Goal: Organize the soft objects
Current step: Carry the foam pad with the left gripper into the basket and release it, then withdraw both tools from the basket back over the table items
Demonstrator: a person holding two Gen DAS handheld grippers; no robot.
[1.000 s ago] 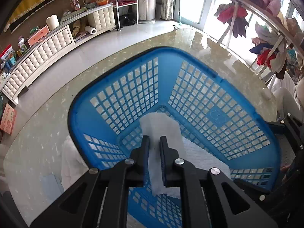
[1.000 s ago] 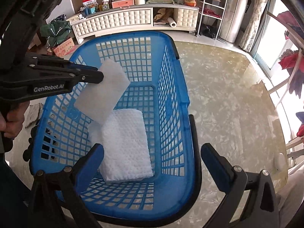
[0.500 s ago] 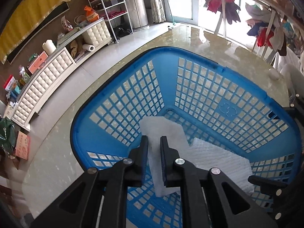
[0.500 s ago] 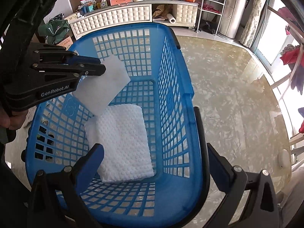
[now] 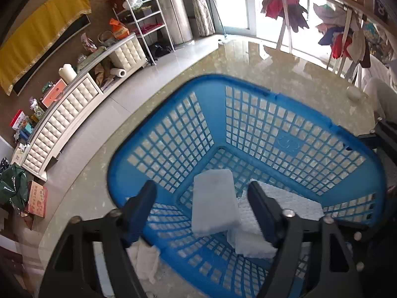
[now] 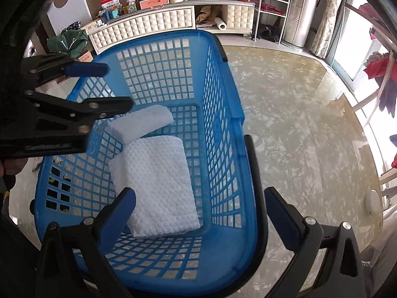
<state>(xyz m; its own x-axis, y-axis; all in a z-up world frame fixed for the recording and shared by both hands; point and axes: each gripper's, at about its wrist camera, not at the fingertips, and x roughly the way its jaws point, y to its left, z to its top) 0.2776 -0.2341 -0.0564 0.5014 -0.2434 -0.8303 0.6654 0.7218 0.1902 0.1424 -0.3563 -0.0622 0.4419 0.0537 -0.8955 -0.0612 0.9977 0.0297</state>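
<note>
The left gripper (image 5: 202,200) stands wide open above the blue laundry basket (image 5: 248,82), holding nothing. The smooth white folded cloth (image 5: 214,203) lies just ahead between its fingers, resting partly on the textured white towel (image 6: 158,183) on the basket floor. The right gripper (image 6: 201,209) is also spread apart and empty, astride the basket's near rim. To finish well, I think the left gripper should lift straight up, so the fingers do not catch the cloth.

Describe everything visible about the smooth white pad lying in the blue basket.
The smooth white pad is a flat, soft-looking rectangle with rounded corners and a plain surface. It lies free inside the blue basket, tilted against the far end of the textured white folded towel. The left gripper is open above it, fingers apart on either side, not touching it.
</note>
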